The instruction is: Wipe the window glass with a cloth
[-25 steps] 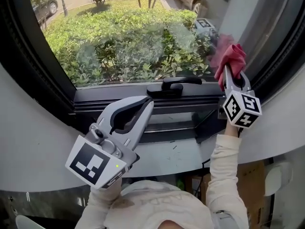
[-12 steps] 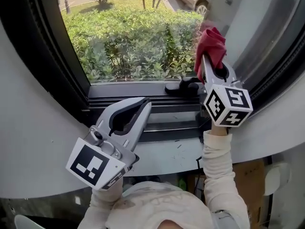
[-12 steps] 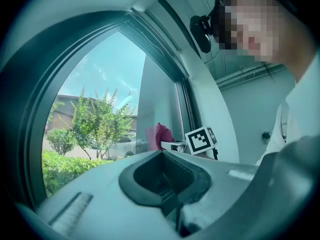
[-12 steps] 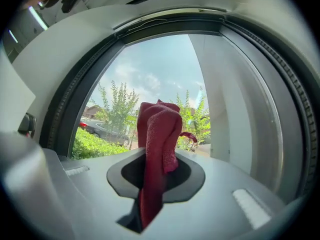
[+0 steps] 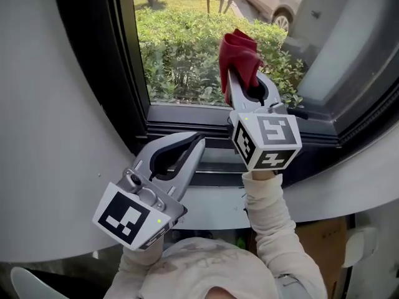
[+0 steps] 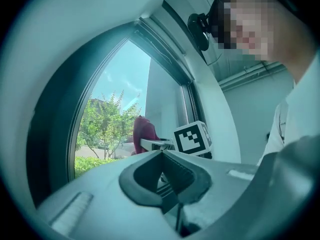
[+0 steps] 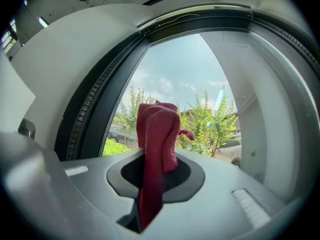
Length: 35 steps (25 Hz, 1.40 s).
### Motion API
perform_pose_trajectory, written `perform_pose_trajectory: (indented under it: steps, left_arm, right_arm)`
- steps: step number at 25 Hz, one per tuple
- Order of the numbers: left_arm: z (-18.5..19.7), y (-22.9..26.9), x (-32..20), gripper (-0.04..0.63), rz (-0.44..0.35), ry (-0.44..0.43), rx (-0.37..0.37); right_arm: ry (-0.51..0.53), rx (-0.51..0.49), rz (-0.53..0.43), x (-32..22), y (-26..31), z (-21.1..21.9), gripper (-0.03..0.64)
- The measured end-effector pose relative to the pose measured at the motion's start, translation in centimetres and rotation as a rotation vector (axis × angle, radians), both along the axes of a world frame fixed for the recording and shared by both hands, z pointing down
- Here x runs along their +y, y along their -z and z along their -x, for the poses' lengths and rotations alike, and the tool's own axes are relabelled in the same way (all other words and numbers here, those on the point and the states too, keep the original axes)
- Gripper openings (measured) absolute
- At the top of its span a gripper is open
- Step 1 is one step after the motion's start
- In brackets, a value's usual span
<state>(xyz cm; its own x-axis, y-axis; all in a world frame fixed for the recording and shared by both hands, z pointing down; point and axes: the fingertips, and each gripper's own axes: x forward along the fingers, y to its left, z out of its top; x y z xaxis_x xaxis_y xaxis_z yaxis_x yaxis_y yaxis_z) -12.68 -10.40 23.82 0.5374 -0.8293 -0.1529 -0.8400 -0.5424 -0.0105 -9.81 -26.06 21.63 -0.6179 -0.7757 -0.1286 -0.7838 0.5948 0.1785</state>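
A red cloth stands bunched out of my right gripper, which is shut on it and holds it up against the window glass near the pane's middle. The left gripper view shows the same red cloth and the right gripper's marker cube ahead. My left gripper hangs lower, below the window's dark bottom frame, shut with nothing between its jaws. Green hedges lie beyond the glass.
The dark window frame runs up the left side, with a curved white wall beside it. A white sill lies under the window. A parked car shows outside at the upper right.
My right gripper has swept the red cloth leftward across the glass, from the right edge toward the pane's middle. The left gripper has stayed low by the sill.
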Motion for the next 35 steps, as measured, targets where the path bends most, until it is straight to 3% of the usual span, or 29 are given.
perform_pose_trajectory:
  steps: [6, 14, 23, 29, 35]
  left_arm:
    - [1.8, 0.2, 0.7, 0.001, -0.006, 0.035, 0.002]
    - [2.2, 0.4, 1.0, 0.001, 0.002, 0.046, 0.003]
    - [-0.6, 0.8, 0.7, 0.001, -0.009, -0.012, -0.012]
    - [-3.2, 0.4, 0.8, 0.003, 0.002, -0.061, -0.021]
    - [-5.2, -0.8, 1.9, 0.003, 0.017, -0.094, -0.037]
  right_arm:
    - [0.107, 0.033, -0.008, 1.6, -0.2, 6.3, 0.071]
    - [0.245, 0.035, -0.042, 2.8, -0.3, 7.2, 0.071]
    - [0.361, -0.017, -0.02, 8.7, -1.1, 0.9, 0.072]
    - [0.319, -0.029, 0.038, 12.6, -4.0, -5.8, 0.072]
    - [0.314, -0.077, 0.069, 15.5, -4.8, -8.1, 0.072]
